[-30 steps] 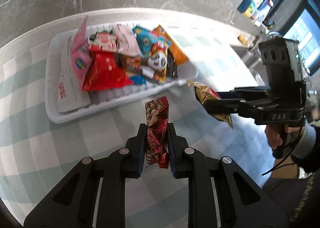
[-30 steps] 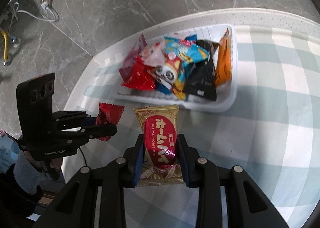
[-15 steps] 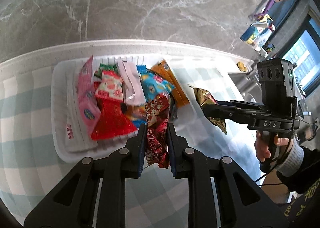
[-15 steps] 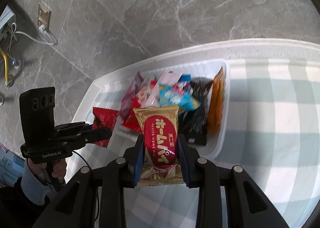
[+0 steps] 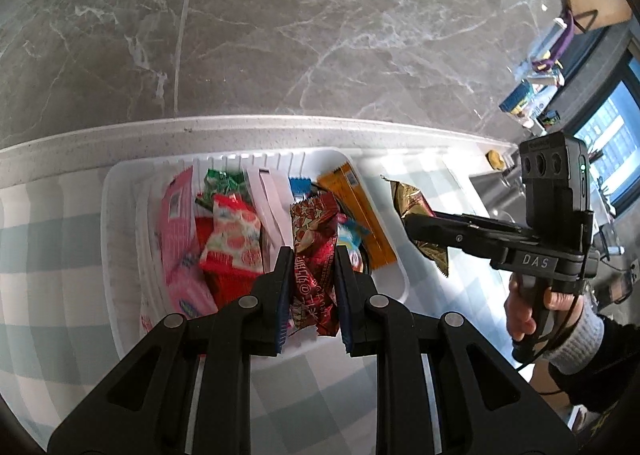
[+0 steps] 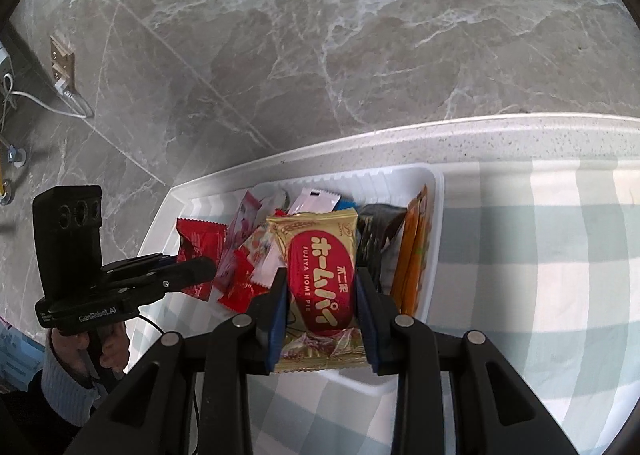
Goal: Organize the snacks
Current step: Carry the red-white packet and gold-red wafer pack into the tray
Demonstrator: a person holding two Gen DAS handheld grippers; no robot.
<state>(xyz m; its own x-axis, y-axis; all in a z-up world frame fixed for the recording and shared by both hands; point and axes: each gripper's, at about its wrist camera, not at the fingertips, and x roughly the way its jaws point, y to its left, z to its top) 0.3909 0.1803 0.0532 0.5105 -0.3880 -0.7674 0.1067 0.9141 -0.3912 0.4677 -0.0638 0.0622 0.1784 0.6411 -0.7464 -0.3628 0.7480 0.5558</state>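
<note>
Two grippers carry snack packets above a white tray [image 5: 120, 239] on a checked tablecloth [image 6: 560, 255].
The tray holds mixed packets; right gripper [image 6: 322, 295] pinches a gold pie packet [image 6: 320, 275], left gripper [image 5: 311, 279] pinches a dark red packet [image 5: 314, 255].

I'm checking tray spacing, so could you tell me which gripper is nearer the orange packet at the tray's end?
Right. The right gripper, holding the gold pie packet, hangs beside the orange packet; the left gripper sits further along the white tray.
</note>
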